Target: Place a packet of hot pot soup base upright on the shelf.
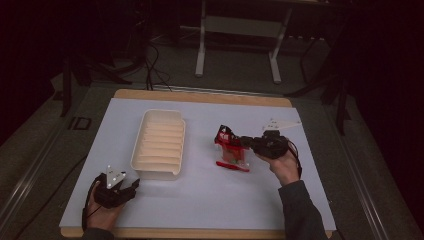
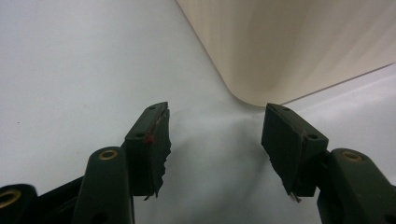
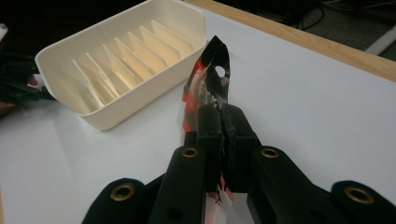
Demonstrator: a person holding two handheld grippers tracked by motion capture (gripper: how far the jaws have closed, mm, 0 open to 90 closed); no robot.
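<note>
High view: right claw [image 1: 243, 142] pinches red-black packet [image 1: 226, 140], lifted beside ribbed tray [image 1: 159, 144]; left claw [image 1: 131, 187] spread, resting low on worktop [image 1: 210, 195].

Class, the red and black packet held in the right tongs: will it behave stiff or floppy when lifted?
Probably floppy: the packet is thin, crinkled film that bends above the right tongs. Likely light, since a pinch at one edge holds it.
</note>
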